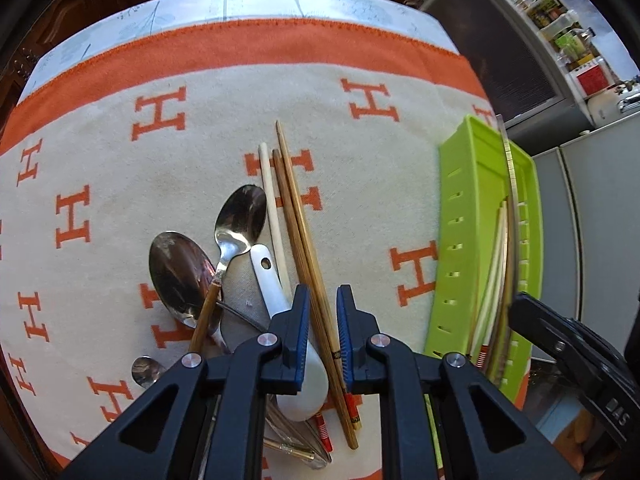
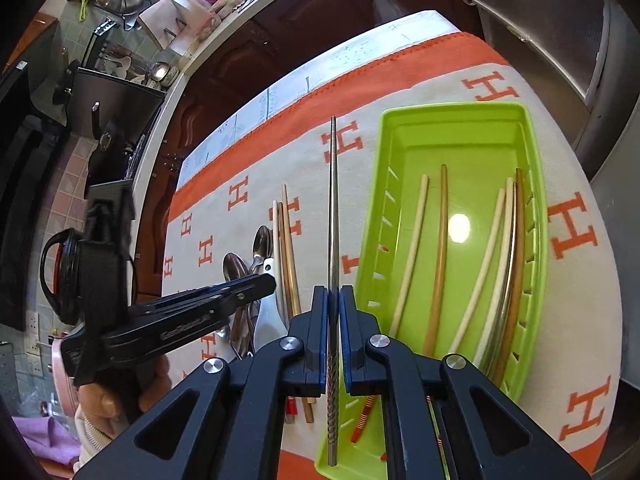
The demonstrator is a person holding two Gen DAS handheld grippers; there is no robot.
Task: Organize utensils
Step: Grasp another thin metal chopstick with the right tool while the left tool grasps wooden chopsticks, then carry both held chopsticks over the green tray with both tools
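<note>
The right gripper (image 2: 334,308) pinches 1 metal chopstick (image 2: 333,208) at frame centre, beside the green tray (image 2: 452,120). The left gripper (image 1: 323,312) fingers stand narrowly apart around 2 wooden chopsticks (image 1: 300,232), not touching them.

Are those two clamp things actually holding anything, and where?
The right gripper clamps a metal chopstick near its twisted handle end. The left gripper straddles two brown chopsticks, fingers not touching.

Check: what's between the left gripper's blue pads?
In the left wrist view, two brown wooden chopsticks run through the left gripper; gaps show beside both pads, so no grip yet.
</note>
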